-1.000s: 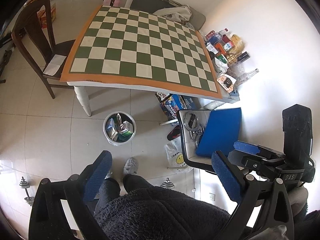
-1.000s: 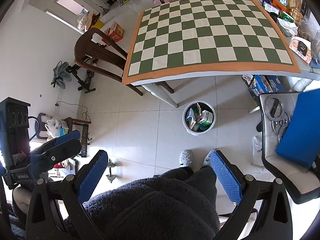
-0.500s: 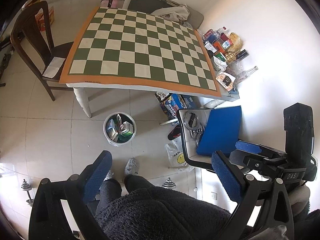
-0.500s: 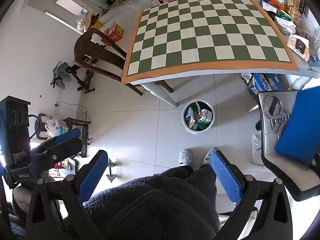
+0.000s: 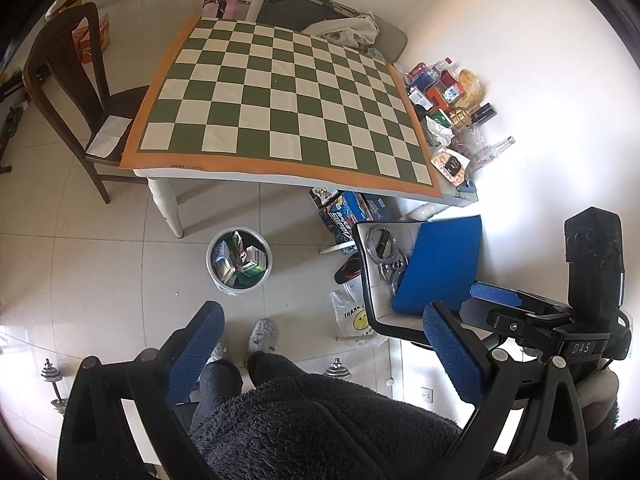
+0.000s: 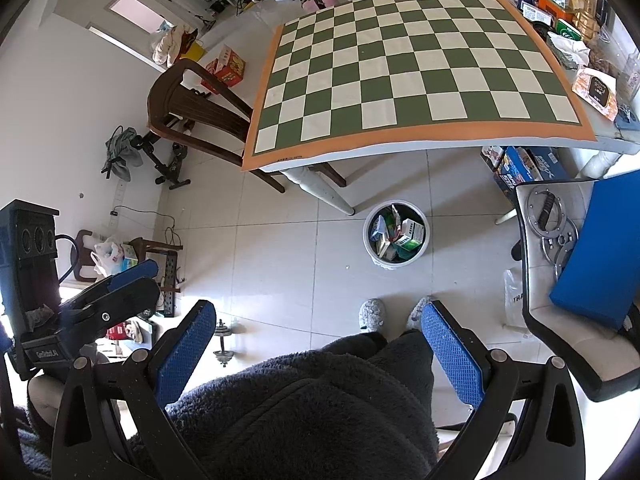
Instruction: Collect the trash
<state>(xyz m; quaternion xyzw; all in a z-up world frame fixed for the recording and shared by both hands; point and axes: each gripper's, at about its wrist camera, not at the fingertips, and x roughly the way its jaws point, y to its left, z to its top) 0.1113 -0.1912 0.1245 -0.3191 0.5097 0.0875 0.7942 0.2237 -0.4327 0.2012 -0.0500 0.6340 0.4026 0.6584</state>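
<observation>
A white trash bin (image 5: 239,259) holding several cartons stands on the tiled floor by the table's front leg; it also shows in the right wrist view (image 6: 396,236). The table (image 5: 280,108) carries a green and cream checkered cloth with an orange border, and no trash lies on the cloth. My left gripper (image 5: 320,344) is open and empty, held high above the floor near my body. My right gripper (image 6: 320,344) is open and empty at the same height. Each gripper shows at the edge of the other's view.
Bottles, boxes and packets (image 5: 448,112) crowd the table's right edge by the wall. A dark wooden chair (image 5: 72,92) stands at the left. A chair with a blue cushion (image 5: 440,264) and metal rings is at the right. Boxes (image 5: 348,208) lie under the table.
Both views have drawn back a little from the table and bin. Both grippers stay open and empty.
</observation>
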